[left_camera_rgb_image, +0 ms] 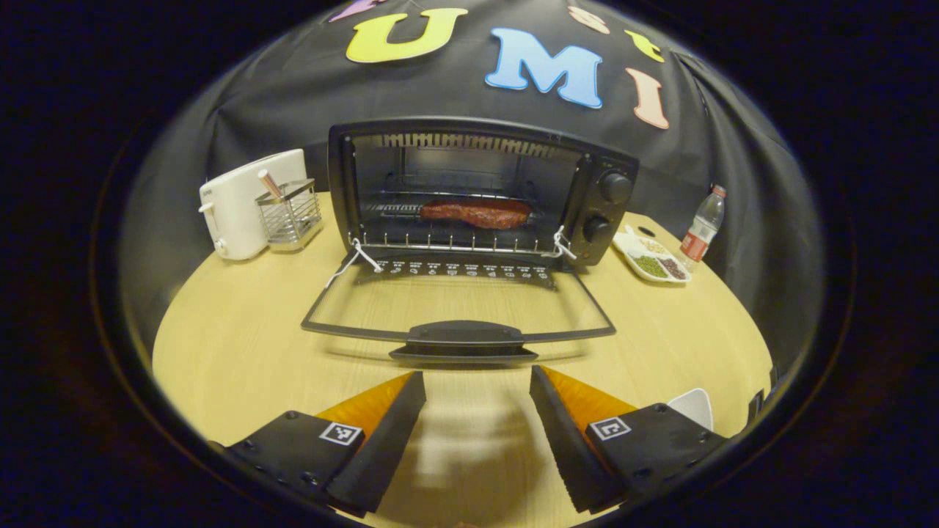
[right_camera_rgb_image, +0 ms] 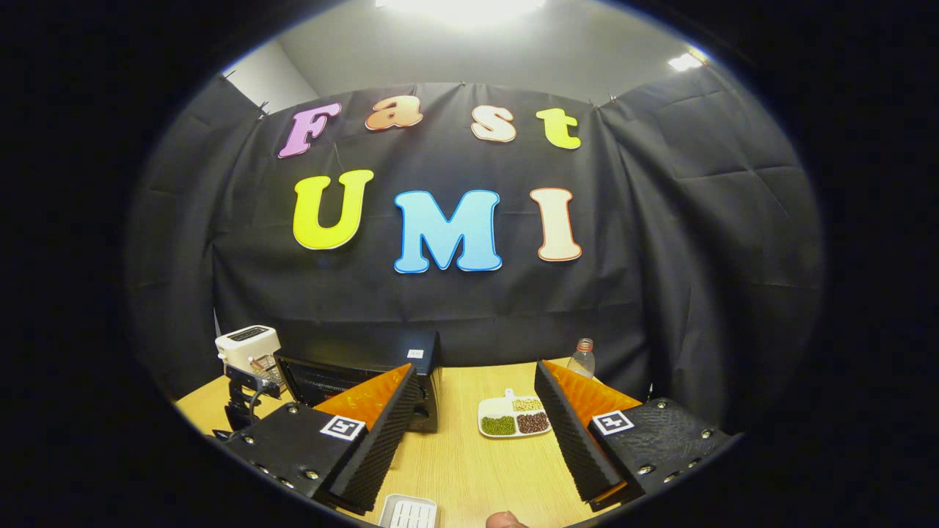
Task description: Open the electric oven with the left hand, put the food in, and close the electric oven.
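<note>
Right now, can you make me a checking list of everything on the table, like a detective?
Surface: round pale wooden table, bare in front.
Job's things: black electric oven, glass door folded down; reddish-brown slab of food on rack.
Clutter: white toaster, wire holder, white divided dish of beans, clear plastic bottle, small white tray.
Grippers: left gripper open, empty; right gripper open, empty.
Cables: white string at door hinge.
Surroundings: black cloth wall.
</note>
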`<state>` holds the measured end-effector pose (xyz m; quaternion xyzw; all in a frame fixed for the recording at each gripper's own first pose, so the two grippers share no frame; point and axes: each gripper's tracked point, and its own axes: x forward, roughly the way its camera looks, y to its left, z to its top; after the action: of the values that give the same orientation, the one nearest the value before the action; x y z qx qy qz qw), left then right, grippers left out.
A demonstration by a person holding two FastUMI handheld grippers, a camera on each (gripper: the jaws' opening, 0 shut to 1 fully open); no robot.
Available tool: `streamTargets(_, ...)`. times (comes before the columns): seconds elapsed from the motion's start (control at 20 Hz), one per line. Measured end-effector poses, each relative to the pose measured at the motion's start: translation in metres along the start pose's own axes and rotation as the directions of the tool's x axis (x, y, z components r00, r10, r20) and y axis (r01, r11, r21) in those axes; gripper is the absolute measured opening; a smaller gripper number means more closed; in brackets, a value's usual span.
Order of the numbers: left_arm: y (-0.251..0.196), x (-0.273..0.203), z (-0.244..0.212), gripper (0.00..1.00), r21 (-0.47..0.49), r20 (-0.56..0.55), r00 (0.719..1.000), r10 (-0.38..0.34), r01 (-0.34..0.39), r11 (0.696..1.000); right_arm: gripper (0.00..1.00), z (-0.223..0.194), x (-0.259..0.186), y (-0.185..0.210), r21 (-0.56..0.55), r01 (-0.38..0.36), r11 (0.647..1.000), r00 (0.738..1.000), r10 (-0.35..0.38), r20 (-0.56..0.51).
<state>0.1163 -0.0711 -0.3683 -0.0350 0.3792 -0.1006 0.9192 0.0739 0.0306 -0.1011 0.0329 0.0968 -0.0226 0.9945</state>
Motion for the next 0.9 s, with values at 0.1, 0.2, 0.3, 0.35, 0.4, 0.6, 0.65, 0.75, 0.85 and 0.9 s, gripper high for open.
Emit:
streamTargets(0.1, 0.005, 0.008, -0.002, 0.97, 0.013, -0.008, 1.0, 0.023, -0.023, 1.0, 0.96, -0.002, 0.001, -0.005, 0.007, 0.011, 1.0, 1.0, -0.011, -0.005)
streamTargets(0.2, 0.01, 0.015, -0.003, 0.97, 0.028, -0.011, 0.999, 0.044, -0.044, 0.999, 0.96, -0.004, 0.0, -0.007, -0.003, 0.02, 1.0, 1.0, -0.02, -0.015)
streamTargets(0.3, 0.014, 0.021, -0.001, 0.97, 0.04, -0.003, 0.998, 0.057, -0.057, 0.998, 0.97, -0.006, -0.001, -0.009, -0.012, 0.024, 1.0, 1.0, -0.024, -0.018)
streamTargets(0.35, 0.013, 0.024, -0.004, 0.97, 0.045, -0.012, 0.998, 0.056, -0.055, 0.997, 0.97, -0.007, -0.002, -0.008, -0.013, 0.023, 1.0, 1.0, -0.023, -0.02)
streamTargets(0.4, 0.012, 0.024, -0.004, 0.96, 0.056, -0.001, 0.998, 0.056, -0.056, 0.997, 0.96, -0.008, -0.002, -0.008, -0.012, 0.022, 1.0, 0.999, -0.022, -0.023)
streamTargets(0.6, 0.013, 0.022, 0.001, 1.0, 0.101, 0.03, 0.997, 0.074, -0.077, 0.992, 0.97, -0.008, -0.003, -0.005, -0.006, 0.008, 1.0, 1.0, -0.008, -0.024)
streamTargets(0.65, 0.012, 0.021, 0.001, 1.0, 0.099, 0.033, 0.997, 0.074, -0.077, 0.992, 0.97, -0.008, -0.003, -0.005, -0.009, 0.005, 1.0, 1.0, -0.005, -0.022)
streamTargets(0.75, 0.013, 0.019, 0.004, 0.91, 0.098, 0.043, 0.997, 0.071, -0.074, 0.992, 0.97, -0.006, -0.005, -0.002, -0.009, -0.007, 1.0, 1.0, 0.007, -0.016)
streamTargets(0.85, 0.012, 0.013, 0.009, 0.91, 0.097, 0.062, 0.996, 0.068, -0.074, 0.993, 0.97, -0.006, -0.006, 0.001, -0.011, -0.018, 1.0, 1.0, 0.018, -0.014)
streamTargets(0.9, 0.012, 0.01, 0.012, 0.91, 0.094, 0.076, 0.995, 0.067, -0.074, 0.993, 0.97, -0.007, -0.006, 0.002, -0.012, -0.024, 1.0, 1.0, 0.024, -0.013)
